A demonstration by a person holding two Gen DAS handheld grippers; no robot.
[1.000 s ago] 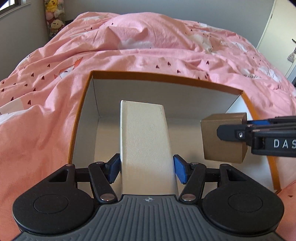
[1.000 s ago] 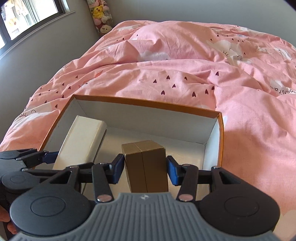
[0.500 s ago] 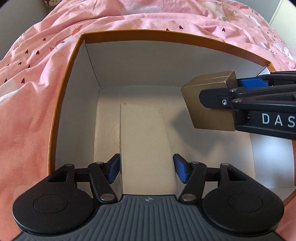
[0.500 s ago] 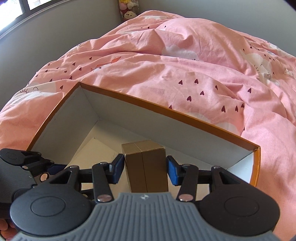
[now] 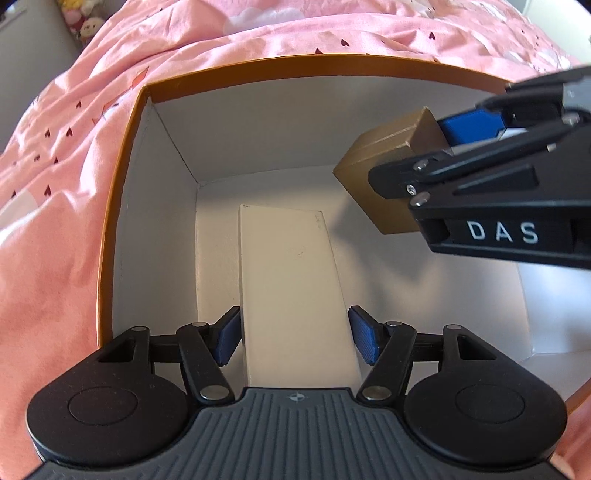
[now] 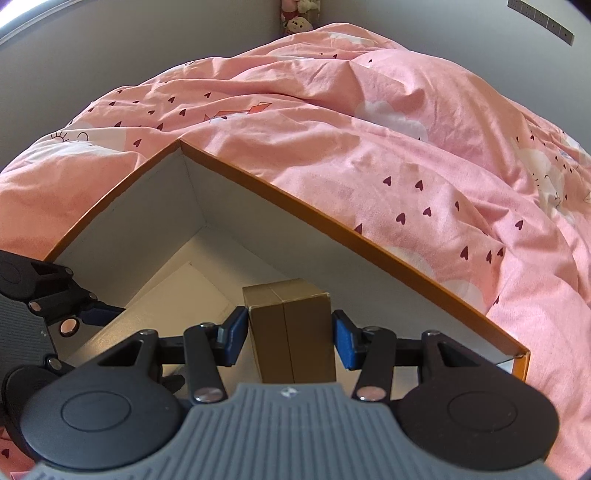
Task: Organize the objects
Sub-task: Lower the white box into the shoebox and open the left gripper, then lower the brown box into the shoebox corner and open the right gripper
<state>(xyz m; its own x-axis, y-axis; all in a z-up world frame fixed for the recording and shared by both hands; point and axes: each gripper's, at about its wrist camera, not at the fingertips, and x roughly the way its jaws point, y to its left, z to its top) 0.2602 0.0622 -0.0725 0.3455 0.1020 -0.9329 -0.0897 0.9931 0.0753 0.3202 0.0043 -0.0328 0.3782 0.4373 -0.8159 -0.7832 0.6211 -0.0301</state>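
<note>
Two handheld grippers work inside an open orange-rimmed box point(image 5: 122, 206) that sits on a bed covered by a pink duvet point(image 5: 59, 206) printed with small dark hearts. The box's inner walls and floor are white.

The left gripper point(image 5: 295, 338) points steeply down into the box, its blue pads flanking a long cream-white box point(image 5: 291, 288) that lies flat on the floor, lengthwise away from the camera. The jaws are opening: a thin gap shows on each side between the pads and the white box, which stays between them without being pressed.

The right gripper point(image 6: 290, 334) pinches a small brown carton point(image 6: 291, 332), one blue pad against each side. Seen from the left wrist, the carton point(image 5: 388, 184) hangs tilted above the floor of the orange-rimmed box, to the right of the white box and apart from it, casting a soft shadow on the white surface below. The black linkage of the right gripper point(image 5: 439, 147) bears the white letters "DAS".

From the right wrist, the far rim of the box point(image 6: 332, 229) runs diagonally across the duvet point(image 6: 424, 147), and the left gripper's black body shows at the lower left. A few plush toys point(image 6: 299, 14) sit against the grey wall at the head of the bed.
</note>
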